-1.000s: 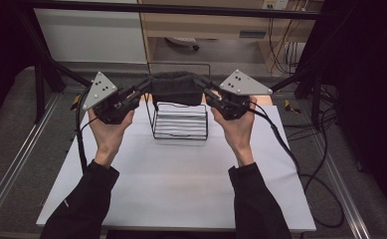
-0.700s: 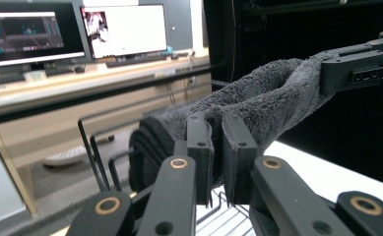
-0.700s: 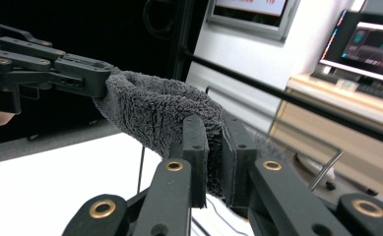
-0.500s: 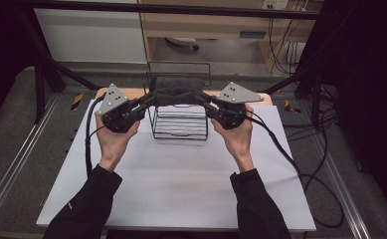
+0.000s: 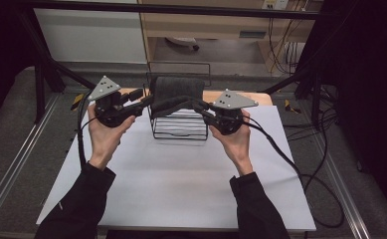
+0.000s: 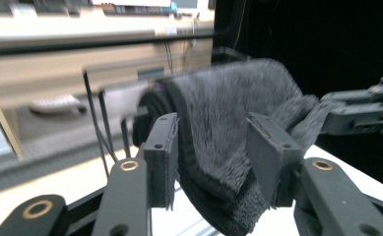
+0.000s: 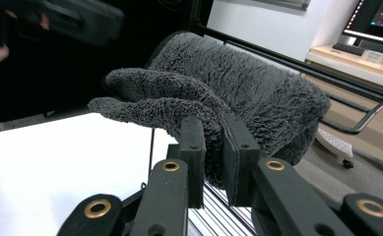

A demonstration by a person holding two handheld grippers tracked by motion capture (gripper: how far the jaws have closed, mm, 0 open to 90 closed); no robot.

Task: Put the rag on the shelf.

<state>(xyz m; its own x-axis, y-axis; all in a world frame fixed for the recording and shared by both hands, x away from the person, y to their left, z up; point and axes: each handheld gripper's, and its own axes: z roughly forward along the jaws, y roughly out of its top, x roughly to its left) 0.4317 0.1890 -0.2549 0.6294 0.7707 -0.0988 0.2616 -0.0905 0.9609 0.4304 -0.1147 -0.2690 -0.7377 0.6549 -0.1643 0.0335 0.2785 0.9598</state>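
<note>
Towel (image 7: pixel 238 93) pinched in right claw (image 7: pixel 212 147), loose between left claw (image 6: pixel 213 162) jaws

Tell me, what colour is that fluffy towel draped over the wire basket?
Dark grey, a plain fuzzy towel with no pattern; the right gripper view shows it best.

The left gripper (image 5: pixel 142 99) has opened its fingers off the grey towel (image 5: pixel 178 88), now draped over the wire basket (image 5: pixel 180 130).

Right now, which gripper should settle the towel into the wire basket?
Right. The right gripper is pinched on the grey towel over the wire basket. The left gripper has just been opening, its pads standing off the cloth between them.
</note>
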